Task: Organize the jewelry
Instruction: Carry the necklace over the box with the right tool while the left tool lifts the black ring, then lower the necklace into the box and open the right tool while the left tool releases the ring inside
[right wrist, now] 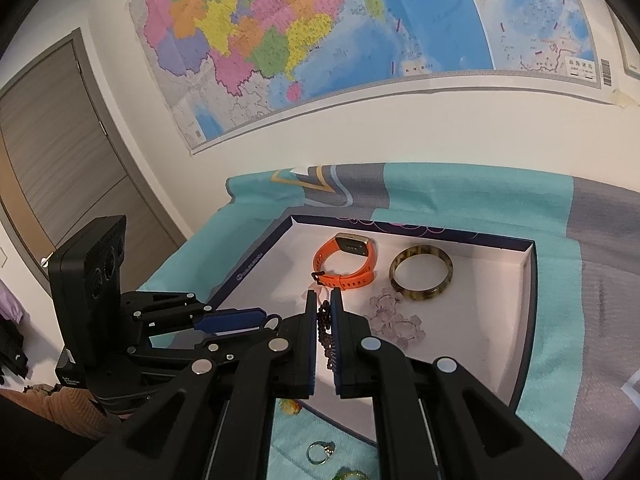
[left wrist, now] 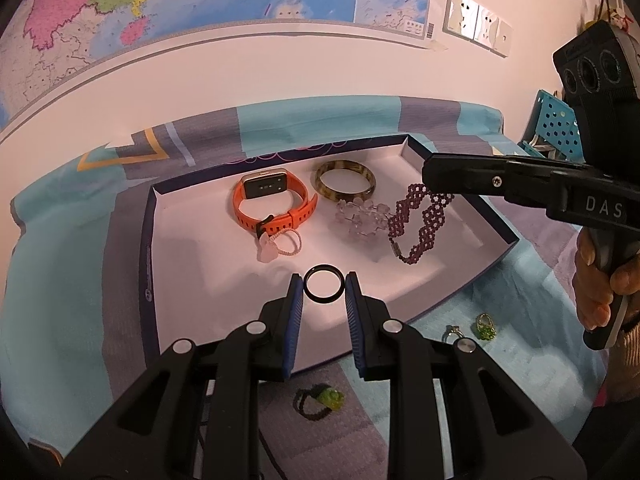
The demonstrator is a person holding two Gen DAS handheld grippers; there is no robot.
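My left gripper is shut on a thin black ring, held over the near part of the white tray. My right gripper comes in from the right, shut on the top of a purple beaded bracelet that drapes down toward the tray floor. In the right wrist view the purple bracelet is pinched between the right gripper pads, and the left gripper is at the left. In the tray lie an orange watch, a tortoiseshell bangle and a clear crystal bracelet.
A pink charm on a cord lies near the watch. On the teal and grey cloth in front of the tray lie a green ring, a silver ring and a black beaded ring with a green stone. A wall with maps stands behind.
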